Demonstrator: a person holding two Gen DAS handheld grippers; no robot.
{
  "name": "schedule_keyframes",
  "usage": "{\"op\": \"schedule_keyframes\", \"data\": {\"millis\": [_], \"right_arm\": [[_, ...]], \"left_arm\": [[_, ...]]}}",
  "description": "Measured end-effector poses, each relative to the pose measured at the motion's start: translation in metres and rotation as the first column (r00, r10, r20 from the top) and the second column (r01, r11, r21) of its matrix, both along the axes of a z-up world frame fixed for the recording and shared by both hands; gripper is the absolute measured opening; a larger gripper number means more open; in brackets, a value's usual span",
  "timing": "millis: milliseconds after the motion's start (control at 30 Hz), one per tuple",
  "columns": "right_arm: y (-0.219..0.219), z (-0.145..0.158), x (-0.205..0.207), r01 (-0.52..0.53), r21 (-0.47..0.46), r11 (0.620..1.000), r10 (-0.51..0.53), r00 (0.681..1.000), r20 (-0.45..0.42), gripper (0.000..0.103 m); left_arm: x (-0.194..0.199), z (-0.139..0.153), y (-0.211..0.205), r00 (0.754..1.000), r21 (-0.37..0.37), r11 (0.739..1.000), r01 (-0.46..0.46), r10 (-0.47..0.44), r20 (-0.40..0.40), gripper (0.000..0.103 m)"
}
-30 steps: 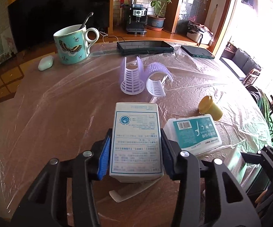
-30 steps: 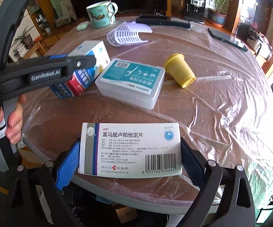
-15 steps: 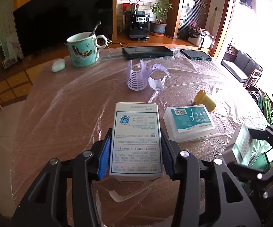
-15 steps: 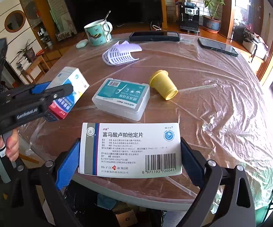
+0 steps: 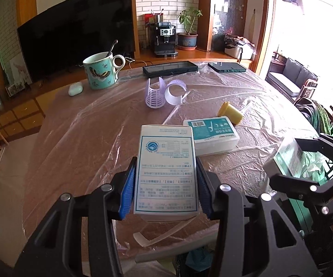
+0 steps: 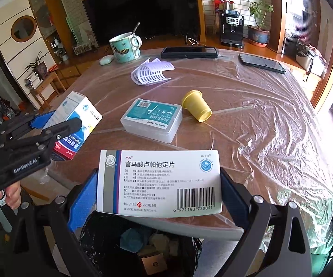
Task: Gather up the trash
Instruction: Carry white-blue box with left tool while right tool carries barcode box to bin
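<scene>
My left gripper (image 5: 166, 191) is shut on a blue, white and red medicine box (image 5: 166, 173), held above the near edge of the table; the right wrist view shows the same box (image 6: 74, 124) at the left. My right gripper (image 6: 159, 196) is shut on a white medicine box with a barcode (image 6: 159, 182), held over a black-lined trash bin (image 6: 141, 244) below the table edge. That bin holds several scraps. On the table lie a teal dental floss case (image 6: 152, 120), a tipped yellow cup (image 6: 196, 108) and a white perforated plastic piece (image 6: 150, 73).
A butterfly mug with a spoon (image 5: 101, 72), a white earbud case (image 5: 75, 88), a black tablet (image 5: 171, 68) and a phone (image 5: 226, 67) sit at the far side of the plastic-covered table (image 5: 85, 138). A hand (image 6: 11, 194) grips the left gripper's handle.
Both grippers have drawn back toward the near table edge and risen a little, boxes still held. The trash bin has come into view under the right gripper.
</scene>
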State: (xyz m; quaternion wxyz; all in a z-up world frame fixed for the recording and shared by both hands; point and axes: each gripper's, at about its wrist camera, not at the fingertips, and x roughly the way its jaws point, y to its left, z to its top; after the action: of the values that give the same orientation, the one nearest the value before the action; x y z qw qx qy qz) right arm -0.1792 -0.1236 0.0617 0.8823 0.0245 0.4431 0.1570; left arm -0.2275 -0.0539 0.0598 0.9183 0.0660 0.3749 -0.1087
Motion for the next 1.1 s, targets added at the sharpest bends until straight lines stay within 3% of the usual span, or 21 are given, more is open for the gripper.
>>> {"op": "schedule_keyframes", "data": {"millis": [1100], "right_arm": [[-0.003, 0.01, -0.055, -0.063, 0.027, 0.998, 0.062, 0.997, 0.039, 0.094]], "left_arm": [[-0.068, -0.002, -0.021, 0.996, 0.04, 0.995, 0.091, -0.092, 0.019, 0.048]]}}
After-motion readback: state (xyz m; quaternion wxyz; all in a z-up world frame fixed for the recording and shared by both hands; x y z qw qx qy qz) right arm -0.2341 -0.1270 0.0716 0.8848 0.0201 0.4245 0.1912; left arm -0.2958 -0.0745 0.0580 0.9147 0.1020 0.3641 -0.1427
